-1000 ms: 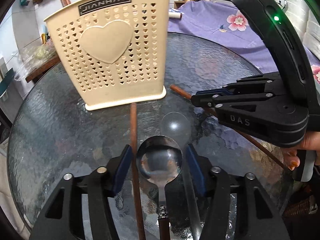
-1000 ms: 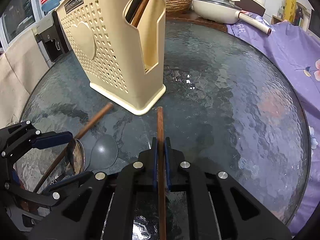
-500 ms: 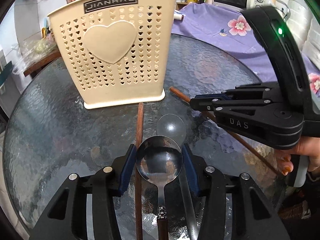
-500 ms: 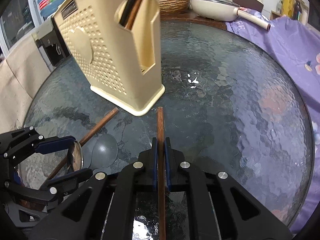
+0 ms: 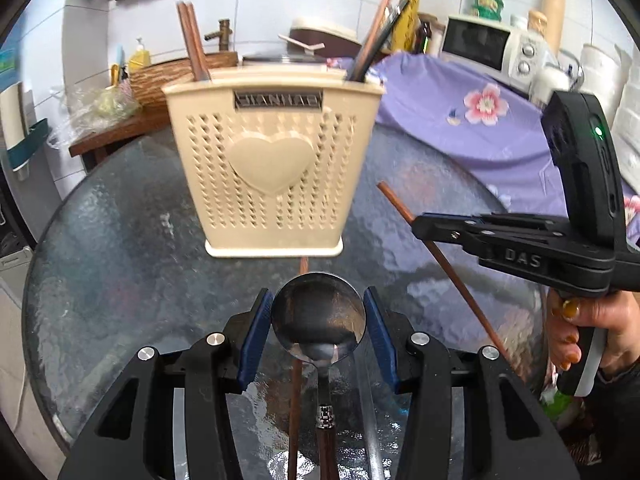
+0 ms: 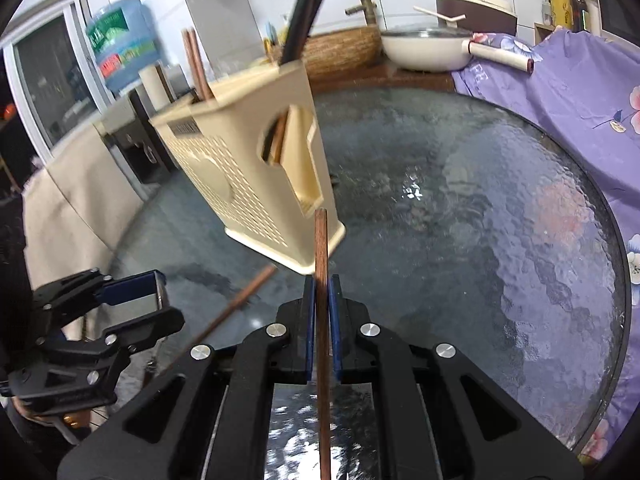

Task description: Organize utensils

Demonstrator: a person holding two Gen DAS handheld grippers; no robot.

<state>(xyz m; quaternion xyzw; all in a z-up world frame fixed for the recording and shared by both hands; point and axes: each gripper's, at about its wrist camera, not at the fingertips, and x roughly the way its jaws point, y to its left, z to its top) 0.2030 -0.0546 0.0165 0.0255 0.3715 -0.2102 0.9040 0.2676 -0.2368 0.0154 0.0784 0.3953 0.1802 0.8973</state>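
Both grippers have risen since the earlier frames. At lower centre we see the left gripper (image 5: 319, 326) clamped on the spoon (image 5: 319, 314). The right gripper (image 6: 321, 312) pinches a chopstick (image 6: 322, 280) (holder (image 5: 272, 168) centre frame).

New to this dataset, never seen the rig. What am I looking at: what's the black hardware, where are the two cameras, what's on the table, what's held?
No robot here: a person holds a two-finger gripper in each hand, each with a fisheye camera looking forward along its fingers.

In the left wrist view, the left gripper has its blue pads closed on the bowl of a metal spoon. The black device at right in that view is the right gripper.

In the right wrist view, the right gripper is clamped on a brown chopstick.

On the round glass table stands a beige perforated utensil holder that already has chopsticks in it. One more loose chopstick lies on the glass.
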